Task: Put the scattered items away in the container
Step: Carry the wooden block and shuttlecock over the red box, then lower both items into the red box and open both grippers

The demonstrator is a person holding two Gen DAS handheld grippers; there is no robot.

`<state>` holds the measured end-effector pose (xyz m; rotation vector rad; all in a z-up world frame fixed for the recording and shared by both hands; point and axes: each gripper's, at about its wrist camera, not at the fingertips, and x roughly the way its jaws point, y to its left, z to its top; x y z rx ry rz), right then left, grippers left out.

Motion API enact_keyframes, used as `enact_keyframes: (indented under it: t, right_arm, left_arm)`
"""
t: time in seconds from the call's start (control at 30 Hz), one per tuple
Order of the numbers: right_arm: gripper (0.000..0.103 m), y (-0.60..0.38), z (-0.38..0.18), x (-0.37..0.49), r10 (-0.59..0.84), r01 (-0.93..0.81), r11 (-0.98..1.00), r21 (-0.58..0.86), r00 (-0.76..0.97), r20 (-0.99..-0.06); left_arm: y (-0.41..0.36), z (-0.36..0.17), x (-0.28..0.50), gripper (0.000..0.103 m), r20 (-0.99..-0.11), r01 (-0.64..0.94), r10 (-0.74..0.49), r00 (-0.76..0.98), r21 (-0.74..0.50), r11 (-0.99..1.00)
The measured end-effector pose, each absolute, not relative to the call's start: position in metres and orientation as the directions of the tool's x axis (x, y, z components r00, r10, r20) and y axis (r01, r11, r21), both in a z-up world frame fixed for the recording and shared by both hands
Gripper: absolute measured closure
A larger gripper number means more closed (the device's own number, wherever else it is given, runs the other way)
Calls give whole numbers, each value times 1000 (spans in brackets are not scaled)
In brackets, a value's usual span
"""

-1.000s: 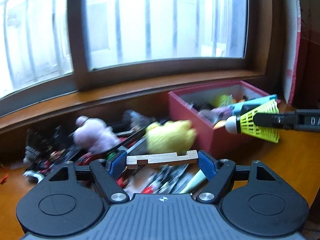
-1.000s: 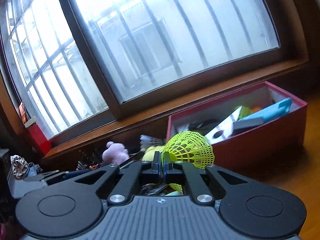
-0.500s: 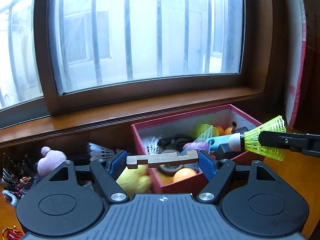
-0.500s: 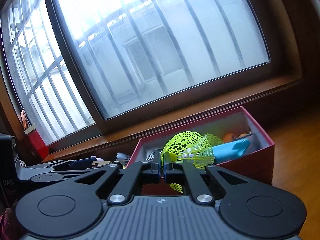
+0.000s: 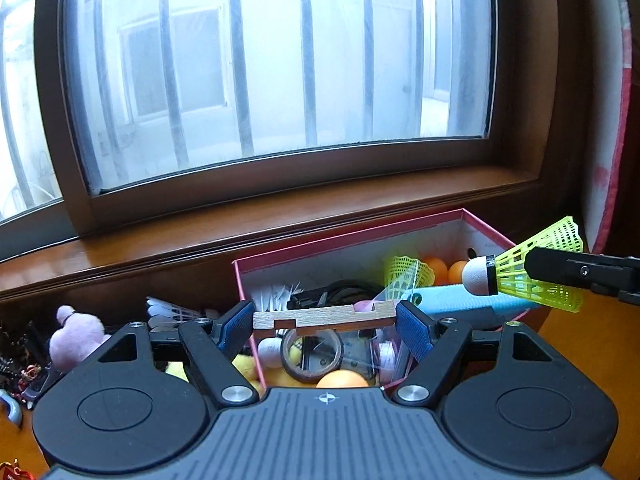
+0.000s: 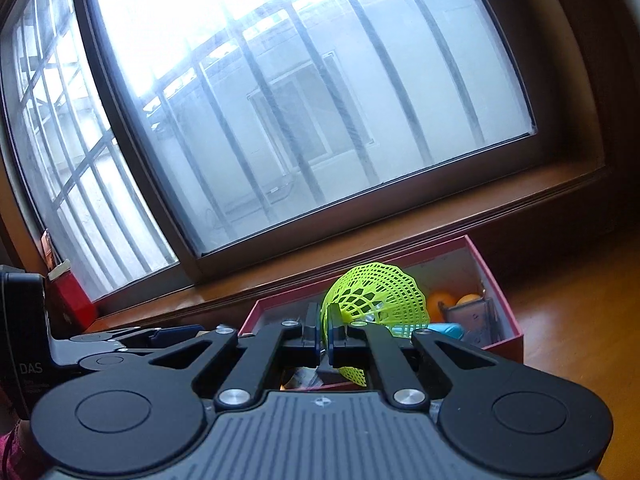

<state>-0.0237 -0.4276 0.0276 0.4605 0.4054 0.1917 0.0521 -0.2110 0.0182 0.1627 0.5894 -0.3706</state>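
My left gripper (image 5: pixel 325 322) is shut on a notched wooden bar (image 5: pixel 324 319), held level above the front of the red box (image 5: pixel 352 236). My right gripper (image 6: pixel 325 334) is shut on the skirt of a yellow-green shuttlecock (image 6: pixel 376 294), which also shows in the left wrist view (image 5: pixel 524 270), over the box's right end (image 6: pixel 504 300). The box holds orange balls (image 5: pixel 438 270), a light blue case (image 5: pixel 456 300), a tape ring (image 5: pixel 312 356) and other small items.
A pink plush toy (image 5: pixel 76 338), a white feather shuttlecock (image 5: pixel 170 312), a yellow plush (image 5: pixel 244 368) and dark clutter (image 5: pixel 20 364) lie left of the box. A wooden window sill (image 5: pixel 280 212) runs behind. The left gripper's body (image 6: pixel 120 344) is at my right gripper's left.
Both grippers have moved right and forward over the red box, each still holding its item. The box has grown larger and more central in both views.
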Motion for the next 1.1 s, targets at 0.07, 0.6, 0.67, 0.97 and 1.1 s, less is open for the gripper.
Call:
enact_keyframes:
  t: [0.07, 0.6, 0.67, 0.97, 1.1]
  right_arm:
    - [99, -431, 27, -20, 271, -88, 876, 473, 903, -333]
    - [97, -452, 21, 14, 264, -75, 875, 478, 902, -342]
    - [98, -453, 19, 18, 264, -72, 874, 480, 900, -346]
    - [98, -456, 15, 24, 263, -68, 876, 478, 897, -355]
    - [98, -457, 14, 25, 262, -67, 877, 476, 897, -356]
  left_arm:
    - [-214, 18, 57, 27, -570, 385, -289, 769, 52, 922]
    - [-227, 11, 89, 27, -589, 360, -268, 763, 42, 932]
    - [-228, 11, 92, 27, -590, 357, -266, 763, 41, 933]
    - [-234, 9, 95, 27, -589, 357, -268, 763, 38, 933]
    - [-234, 9, 95, 27, -588, 354, -266, 764, 37, 934]
